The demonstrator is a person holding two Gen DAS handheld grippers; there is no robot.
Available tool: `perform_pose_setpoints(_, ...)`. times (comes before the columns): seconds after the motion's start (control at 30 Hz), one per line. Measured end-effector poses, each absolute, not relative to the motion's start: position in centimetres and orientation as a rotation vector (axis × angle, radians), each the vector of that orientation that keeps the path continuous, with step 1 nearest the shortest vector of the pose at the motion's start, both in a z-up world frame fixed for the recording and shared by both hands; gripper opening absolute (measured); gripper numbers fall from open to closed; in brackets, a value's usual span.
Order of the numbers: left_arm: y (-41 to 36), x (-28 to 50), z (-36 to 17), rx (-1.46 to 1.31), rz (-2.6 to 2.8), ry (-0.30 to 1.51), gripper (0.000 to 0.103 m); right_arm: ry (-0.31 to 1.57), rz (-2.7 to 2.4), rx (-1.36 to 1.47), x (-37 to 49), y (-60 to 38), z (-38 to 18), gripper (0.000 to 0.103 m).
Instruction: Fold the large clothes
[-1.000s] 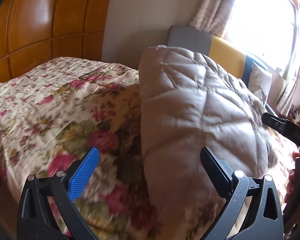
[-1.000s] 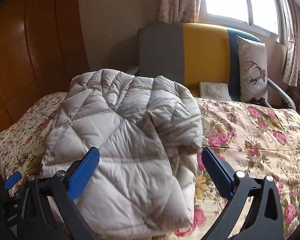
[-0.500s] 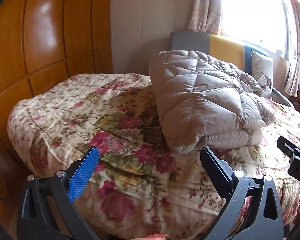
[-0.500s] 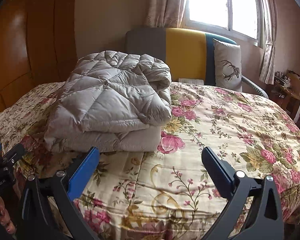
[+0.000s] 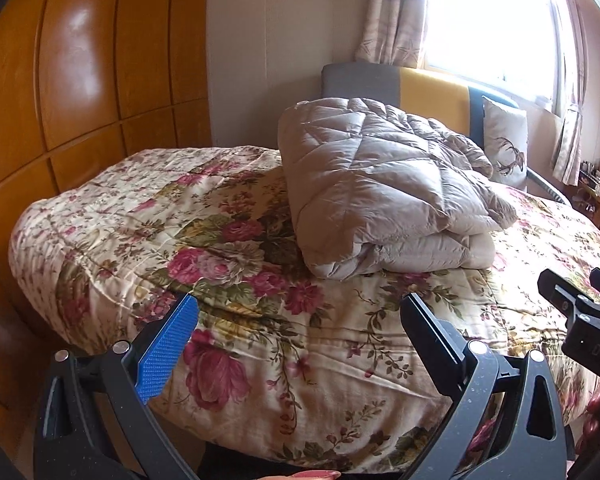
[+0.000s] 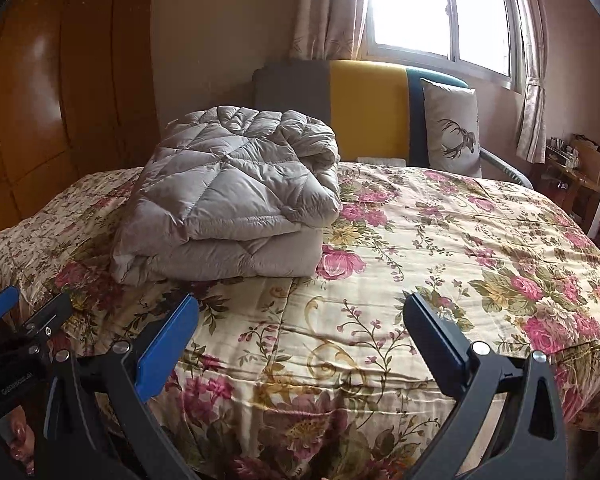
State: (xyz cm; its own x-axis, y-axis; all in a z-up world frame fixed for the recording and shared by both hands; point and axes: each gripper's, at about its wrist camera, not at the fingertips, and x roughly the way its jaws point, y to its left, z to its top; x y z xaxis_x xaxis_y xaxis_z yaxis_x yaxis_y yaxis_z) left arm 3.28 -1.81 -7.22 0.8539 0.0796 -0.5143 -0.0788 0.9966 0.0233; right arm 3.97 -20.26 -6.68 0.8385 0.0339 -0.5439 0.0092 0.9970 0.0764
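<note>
Bed [image 6: 440, 264]: covered edge to edge by a cream quilted bedspread [image 5: 148, 232] printed with pink and red roses and green leaves, smooth apart from shallow creases near the front edge. Folded down jacket [image 6: 236, 204]: pale grey-beige, diamond-quilted, stacked in thick layers with the folded edges facing the cameras, lying on the bedspread toward the bed's left half and far end; nothing touches it. Left tongs [image 5: 296, 348]: spread wide and holding nothing, one blue ribbed pad and one black finger framing the near edge of the bed, well short of the jacket. Right tongs [image 6: 300, 344]: likewise spread wide and holding nothing, over the front edge of the bed, jacket ahead and to their left. Headboard [image 6: 364, 108]: upholstered in grey, yellow and dark blue panels, behind the jacket. Cushion [image 6: 454, 128]: pale, printed with a stag's head, upright against the headboard's blue panel. Wall to the left: glossy orange-brown wooden panelling [image 5: 84, 64]. Far wall: plain beige plaster, with a bright window [image 6: 440, 12] above the headboard flanked by patterned curtains [image 6: 324, 8]. Far right: a wooden shelf with small items too small to identify.
</note>
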Motion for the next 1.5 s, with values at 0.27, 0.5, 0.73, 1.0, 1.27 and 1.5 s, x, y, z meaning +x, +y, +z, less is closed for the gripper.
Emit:
perform_pose_setpoints(0.27,-1.0,3.4,-7.1,-0.035,0.101,0.548,0.1,0.582,0.019,0.071,4.0,-20.2,-6.9,0.101)
perform_pose_setpoints(0.5,-0.8,3.4,-7.1,-0.043,0.113,0.546,0.1,0.581,0.024,0.072,4.0,-20.1,-7.0,0.101)
perform_pose_setpoints(0.73,-0.8,3.5,-7.3,-0.043,0.113,0.552,0.1,0.591,0.034,0.081,4.1,-20.2,-7.1,0.101)
perform_pose_setpoints(1.0,-0.8,3.5,-7.4,-0.045,0.112,0.557,0.1,0.591,0.038,0.081,4.1,-20.2,-7.2,0.101)
perform_pose_setpoints(1.27,-0.8,3.5,-7.4,-0.045,0.114,0.559,0.1,0.594,0.04,0.082,4.2,-20.3,-7.2,0.101)
perform_pose_setpoints(1.5,-0.9,3.5,-7.5,-0.045,0.115,0.555,0.1,0.597,0.044,0.082,4.2,-20.2,-7.2,0.101)
